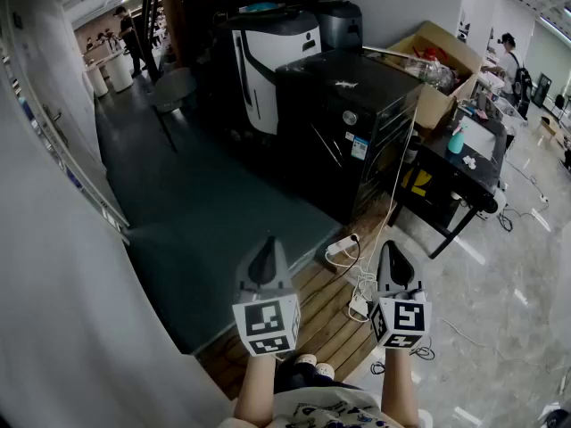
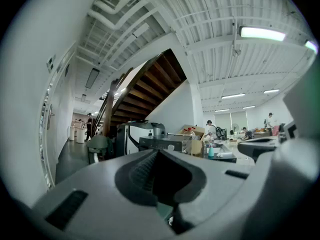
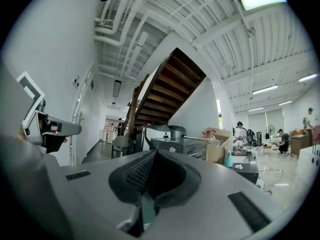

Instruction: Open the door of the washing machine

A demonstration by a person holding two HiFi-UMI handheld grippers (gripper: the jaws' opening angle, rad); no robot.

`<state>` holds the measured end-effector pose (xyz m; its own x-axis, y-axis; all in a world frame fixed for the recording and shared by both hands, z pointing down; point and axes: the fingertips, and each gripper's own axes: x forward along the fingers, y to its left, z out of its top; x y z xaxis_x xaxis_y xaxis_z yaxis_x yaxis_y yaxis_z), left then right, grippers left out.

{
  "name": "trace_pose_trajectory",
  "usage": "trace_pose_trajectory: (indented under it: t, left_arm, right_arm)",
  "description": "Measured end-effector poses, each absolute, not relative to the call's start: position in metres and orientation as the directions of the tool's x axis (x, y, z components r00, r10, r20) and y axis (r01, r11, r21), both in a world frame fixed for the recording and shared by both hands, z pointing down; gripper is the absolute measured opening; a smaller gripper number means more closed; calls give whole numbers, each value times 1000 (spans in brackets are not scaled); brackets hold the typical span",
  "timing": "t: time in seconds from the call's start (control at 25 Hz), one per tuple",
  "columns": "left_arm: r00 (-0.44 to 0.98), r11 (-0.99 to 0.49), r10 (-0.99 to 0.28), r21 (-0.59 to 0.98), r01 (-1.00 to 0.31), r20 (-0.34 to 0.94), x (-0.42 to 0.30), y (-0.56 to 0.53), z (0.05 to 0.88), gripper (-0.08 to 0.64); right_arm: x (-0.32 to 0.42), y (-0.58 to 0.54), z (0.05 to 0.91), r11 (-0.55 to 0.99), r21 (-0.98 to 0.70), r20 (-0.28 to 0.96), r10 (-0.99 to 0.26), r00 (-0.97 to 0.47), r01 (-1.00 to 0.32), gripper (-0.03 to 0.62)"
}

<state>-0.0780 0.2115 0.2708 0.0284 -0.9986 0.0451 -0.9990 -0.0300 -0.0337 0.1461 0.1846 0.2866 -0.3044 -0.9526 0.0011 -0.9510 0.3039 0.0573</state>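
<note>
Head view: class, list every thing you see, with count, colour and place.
appliance: one, black, centre, on the floor
machine: one, white and black, behind the appliance
cardboard box: one, brown, right of the appliance
table: one, black, right
bottle: one, teal, on the table
power strip: one, white, on the wooden floor
chair: one, grey, upper left
person: one, dark clothes, upper right corner
left gripper: one, grey, bottom centre, jaws shut
right gripper: one, grey, beside it, jaws shut

Black washing machine [image 1: 343,123], brown cardboard box [image 1: 435,105], teal bottle [image 1: 456,141], brown planked floor [image 1: 321,306]
</note>
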Motion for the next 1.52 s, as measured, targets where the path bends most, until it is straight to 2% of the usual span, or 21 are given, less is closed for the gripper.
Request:
trace_pose_trajectory:
  t: [0.76, 0.84, 1.12, 1.52]
  left_arm:
    - [29, -29, -999, -14, -999, 25, -79, 200, 266, 5]
    - [33, -33, -999, 0, -999, 3, -80, 196, 263, 24]
    - [56, -56, -998, -8, -998, 7, -85, 179, 264, 227]
    - [76, -77, -996, -8, -997, 47, -101, 156, 282, 236]
  right_arm:
    - [145, 174, 289, 291, 67, 10, -957, -291, -954, 20]
    - [143, 172, 289, 288, 68, 11, -957, -288, -955, 20]
    - [139, 161, 292, 267, 51, 18, -964, -267, -962, 20]
    - [126, 151, 309, 245, 45, 71, -968, -241, -969, 20]
